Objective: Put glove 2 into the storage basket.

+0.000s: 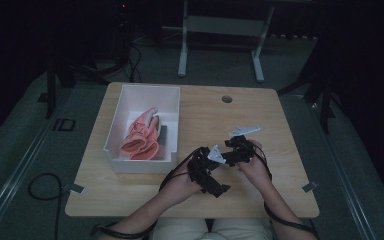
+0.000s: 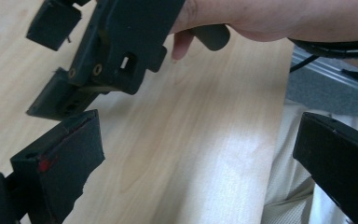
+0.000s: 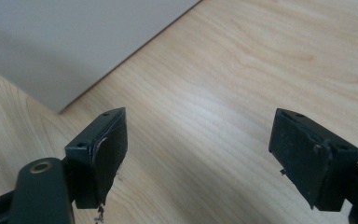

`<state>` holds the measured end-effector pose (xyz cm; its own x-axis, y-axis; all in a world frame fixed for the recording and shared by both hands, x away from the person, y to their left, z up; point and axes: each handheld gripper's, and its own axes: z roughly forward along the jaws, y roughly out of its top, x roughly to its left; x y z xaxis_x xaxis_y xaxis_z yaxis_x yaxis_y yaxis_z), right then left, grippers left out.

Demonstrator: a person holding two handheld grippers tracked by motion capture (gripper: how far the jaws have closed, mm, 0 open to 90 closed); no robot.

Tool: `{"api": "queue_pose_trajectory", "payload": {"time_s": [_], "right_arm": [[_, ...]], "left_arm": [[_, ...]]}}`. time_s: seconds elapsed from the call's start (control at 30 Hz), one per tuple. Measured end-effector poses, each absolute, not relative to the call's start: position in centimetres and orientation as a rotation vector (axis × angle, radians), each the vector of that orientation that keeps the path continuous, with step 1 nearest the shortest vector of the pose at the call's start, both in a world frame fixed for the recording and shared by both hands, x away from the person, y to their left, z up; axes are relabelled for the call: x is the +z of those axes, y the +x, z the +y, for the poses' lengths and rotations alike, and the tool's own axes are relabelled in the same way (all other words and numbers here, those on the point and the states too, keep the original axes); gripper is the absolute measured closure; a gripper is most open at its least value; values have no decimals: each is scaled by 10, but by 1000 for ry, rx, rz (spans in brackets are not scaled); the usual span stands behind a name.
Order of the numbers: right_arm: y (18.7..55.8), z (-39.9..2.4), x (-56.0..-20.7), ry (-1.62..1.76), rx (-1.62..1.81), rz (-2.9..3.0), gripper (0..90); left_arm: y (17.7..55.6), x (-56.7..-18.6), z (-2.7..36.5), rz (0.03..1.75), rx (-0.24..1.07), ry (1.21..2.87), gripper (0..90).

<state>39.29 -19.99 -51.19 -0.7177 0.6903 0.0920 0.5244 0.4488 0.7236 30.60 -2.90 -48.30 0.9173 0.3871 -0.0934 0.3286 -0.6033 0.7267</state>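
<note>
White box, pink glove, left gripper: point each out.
white box (image 1: 172,122), high view, its right wall.
pink glove (image 1: 141,137), high view, middle of the glove.
left gripper (image 2: 196,158), left gripper view, midway between its open jaws.

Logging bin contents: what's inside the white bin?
In the white bin, a pink-orange rubber glove lies crumpled, one pale fingertip towards the far end. A grey patch shows beside it; I cannot tell what it is. Whatever lies under the glove is covered.

Wooden table (image 1: 200,112) with a round grommet (image 1: 227,99) near its far edge. White bin (image 1: 125,162) at table left, holding a pink glove (image 1: 141,137). Beyond the table, a grey desk frame (image 1: 222,30); left, a floor cable (image 1: 42,187).
</note>
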Motion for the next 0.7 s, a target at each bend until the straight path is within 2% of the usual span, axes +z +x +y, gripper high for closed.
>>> {"api": "queue_pose_trajectory", "payload": {"time_s": [0.7], "right_arm": [[381,-206,-553,1022,1106,2487,178]], "left_arm": [[297,-533,-29,512,116,2261,12]]}}
